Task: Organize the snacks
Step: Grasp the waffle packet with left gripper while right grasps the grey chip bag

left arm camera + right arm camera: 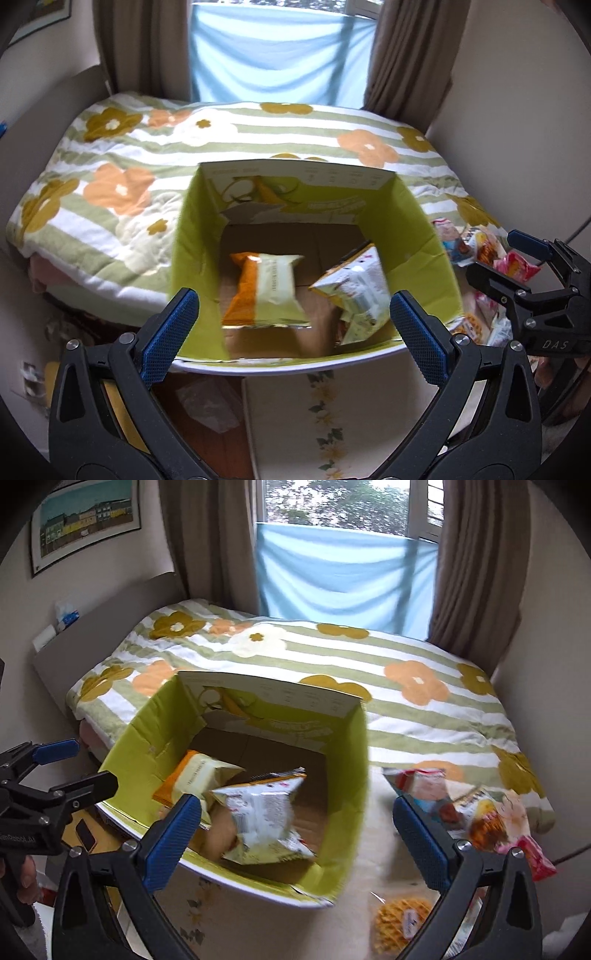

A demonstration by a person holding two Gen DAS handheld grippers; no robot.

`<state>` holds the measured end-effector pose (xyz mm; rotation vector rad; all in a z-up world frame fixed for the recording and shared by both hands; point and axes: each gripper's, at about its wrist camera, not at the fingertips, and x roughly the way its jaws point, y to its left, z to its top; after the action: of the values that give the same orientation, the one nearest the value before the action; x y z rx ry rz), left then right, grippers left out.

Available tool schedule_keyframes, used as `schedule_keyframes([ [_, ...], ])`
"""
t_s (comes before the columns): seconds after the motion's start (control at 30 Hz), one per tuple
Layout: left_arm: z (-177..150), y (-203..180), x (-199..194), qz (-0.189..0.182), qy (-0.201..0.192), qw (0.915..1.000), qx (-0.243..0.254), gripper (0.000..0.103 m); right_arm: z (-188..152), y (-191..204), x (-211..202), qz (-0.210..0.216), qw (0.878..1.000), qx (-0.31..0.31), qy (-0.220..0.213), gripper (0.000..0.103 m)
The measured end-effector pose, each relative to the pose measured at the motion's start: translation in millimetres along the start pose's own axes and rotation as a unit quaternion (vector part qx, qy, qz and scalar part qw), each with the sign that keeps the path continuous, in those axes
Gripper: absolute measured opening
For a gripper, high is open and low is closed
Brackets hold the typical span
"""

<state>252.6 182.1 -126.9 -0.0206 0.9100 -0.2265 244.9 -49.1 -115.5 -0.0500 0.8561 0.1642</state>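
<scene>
An open box with a yellow-green lining stands on a cream floral table. Inside lie an orange and cream snack bag and a white and silver snack bag. My left gripper is open and empty at the box's near rim; it also shows in the right wrist view. My right gripper is open and empty over the box's right part; in the left wrist view it sits right of the box. Several loose snack packets lie right of the box.
A bed with a striped flower quilt stands behind the box. A waffle packet lies on the table's near right. Brown curtains and a blue cloth hang at the window. Floor clutter lies below the table's edge.
</scene>
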Motion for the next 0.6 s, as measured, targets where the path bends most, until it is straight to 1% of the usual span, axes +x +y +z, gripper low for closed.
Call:
schedule_keyframes([
  [0.13,-0.7,-39.8,1.4,-0.024,-0.001,0.9996,0.017,0.102,-15.3,-37.5,-20.8,-0.03,0.999,0.03,-0.002,0.103],
  [0.2,-2.2,-65.8,5.4,-0.036,0.001,0.9991,0.023,0.102,-24.5,-57.8,-31.2,-0.043,0.998,0.041,-0.005,0.103],
  [0.3,-6.4,-105.3,13.7,-0.045,0.01,0.9987,0.023,0.102,-40.4,-88.4,-45.8,-0.075,0.996,0.052,-0.001,0.103],
  [0.4,-15.0,-143.8,25.2,-0.06,0.018,0.9978,0.019,0.102,-59.5,-118.9,-57.7,-0.093,0.993,0.074,0.004,0.103],
  [0.47,-22.1,-167.9,34.0,-0.062,0.026,0.9975,0.023,0.102,-73.6,-141.0,-63.1,-0.099,0.991,0.093,0.008,0.103],
  [0.6,-38.8,-214.3,54.1,-0.062,0.047,0.9965,0.031,0.102,-99.4,-178.6,-62.1,-0.089,0.986,0.142,0.02,0.103],
])
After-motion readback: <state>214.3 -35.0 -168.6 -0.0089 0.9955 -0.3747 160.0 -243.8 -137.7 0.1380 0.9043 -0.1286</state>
